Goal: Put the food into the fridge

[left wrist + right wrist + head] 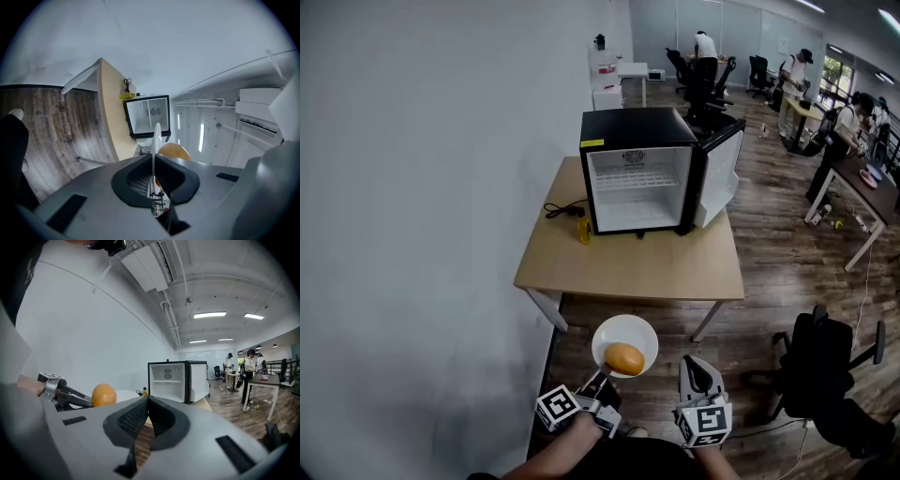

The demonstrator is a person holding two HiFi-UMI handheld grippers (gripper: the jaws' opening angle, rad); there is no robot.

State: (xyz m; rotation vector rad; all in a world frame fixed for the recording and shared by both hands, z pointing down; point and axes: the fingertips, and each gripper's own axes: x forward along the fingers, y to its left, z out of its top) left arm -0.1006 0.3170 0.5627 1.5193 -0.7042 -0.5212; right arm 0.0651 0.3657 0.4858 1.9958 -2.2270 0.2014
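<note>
A white plate [620,330] with an orange [624,358] on it hangs in front of the table. My left gripper [602,373] is shut on the plate's near rim. In the left gripper view the plate [156,138] shows edge-on between the jaws, with the orange [175,151] just beyond. My right gripper [696,366] is beside it on the right, shut and empty; its jaws [145,414] meet with nothing between them. The black mini fridge [637,169] stands on the wooden table [628,267], its door [719,178] swung open to the right and its white inside bare.
A yellow bottle [583,230] and a black cable [561,209] lie left of the fridge. A white wall runs along the left. A black office chair [820,370] stands at the right on the wood floor. Desks and several people are at the back right.
</note>
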